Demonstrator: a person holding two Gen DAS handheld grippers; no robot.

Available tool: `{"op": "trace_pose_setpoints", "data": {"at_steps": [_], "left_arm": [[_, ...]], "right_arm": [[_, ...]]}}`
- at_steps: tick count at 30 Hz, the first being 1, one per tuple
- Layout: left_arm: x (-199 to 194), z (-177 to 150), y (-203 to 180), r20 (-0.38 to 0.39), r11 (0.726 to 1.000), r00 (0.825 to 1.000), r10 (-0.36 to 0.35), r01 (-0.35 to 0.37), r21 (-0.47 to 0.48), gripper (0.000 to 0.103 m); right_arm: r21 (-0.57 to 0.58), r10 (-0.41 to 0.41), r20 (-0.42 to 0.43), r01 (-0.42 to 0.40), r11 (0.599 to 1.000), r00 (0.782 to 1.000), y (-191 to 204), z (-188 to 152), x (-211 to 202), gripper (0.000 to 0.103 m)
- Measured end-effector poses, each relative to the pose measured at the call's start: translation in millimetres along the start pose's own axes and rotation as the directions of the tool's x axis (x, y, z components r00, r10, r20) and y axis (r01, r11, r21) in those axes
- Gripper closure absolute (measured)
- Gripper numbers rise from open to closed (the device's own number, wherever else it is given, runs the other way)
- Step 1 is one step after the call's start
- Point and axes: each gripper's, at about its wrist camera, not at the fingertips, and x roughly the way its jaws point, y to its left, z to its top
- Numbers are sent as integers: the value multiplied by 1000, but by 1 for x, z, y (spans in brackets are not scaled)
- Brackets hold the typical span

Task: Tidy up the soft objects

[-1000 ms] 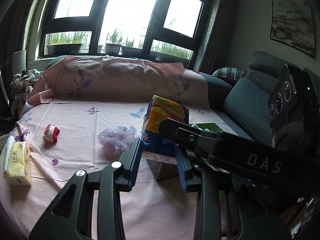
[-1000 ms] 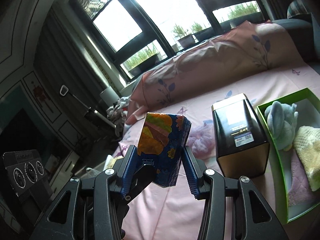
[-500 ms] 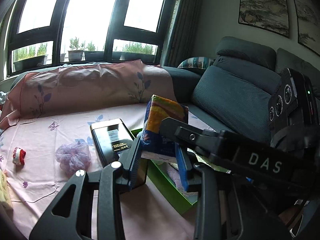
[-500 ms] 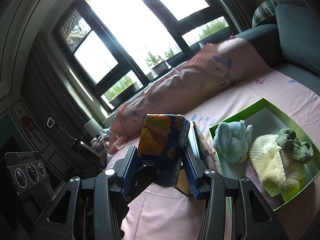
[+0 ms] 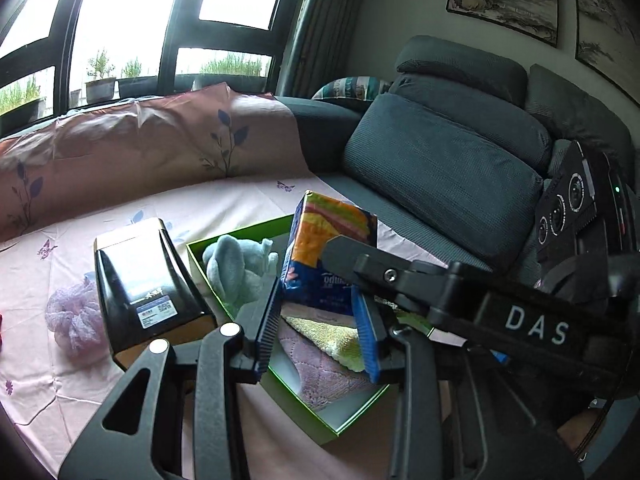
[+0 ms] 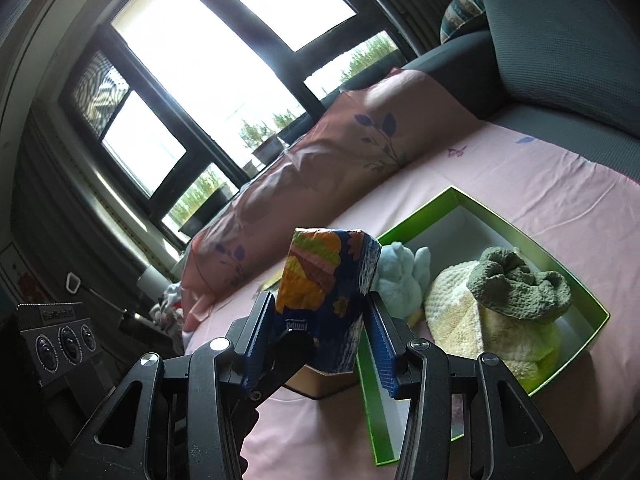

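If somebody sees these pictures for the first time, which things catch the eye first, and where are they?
The colourful tissue pack stands out first, held up between the blue pads of the right claw near the middle of the view. Just beyond it, the bright green box lies on the pink sheet, holding a pale blue plush toy and folded towels.

A colourful tissue pack (image 6: 328, 300), dark blue with orange and yellow patches, stands upright in the air over the near edge of the green box (image 6: 532, 232). Inside the box lie a pale blue plush (image 6: 404, 276), a cream towel (image 6: 460, 312) and a crumpled grey-green cloth (image 6: 516, 284).
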Motion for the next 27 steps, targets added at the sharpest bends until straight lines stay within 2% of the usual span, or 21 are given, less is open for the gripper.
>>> {"op": "trace_pose_setpoints", "data": {"at_steps": [11, 15, 25, 27], "left_arm": [[45, -4, -7, -114, 997, 991, -67, 63, -41, 70], [58, -6, -6, -162, 991, 980, -116, 102, -93, 70], [65, -10, -8, -190, 989, 974, -126, 108, -105, 66], [62, -10, -8, -186, 990, 976, -114, 96, -104, 66]], "right_arm": [[97, -75, -38, 78, 992, 996, -40, 2, 6, 54], [109, -128, -56, 133, 985, 990, -49, 1, 8, 54], [133, -178, -74, 186, 973, 981, -56, 0, 6, 54], [118, -213, -54, 218, 969, 976, -52, 1, 2, 54]]}}
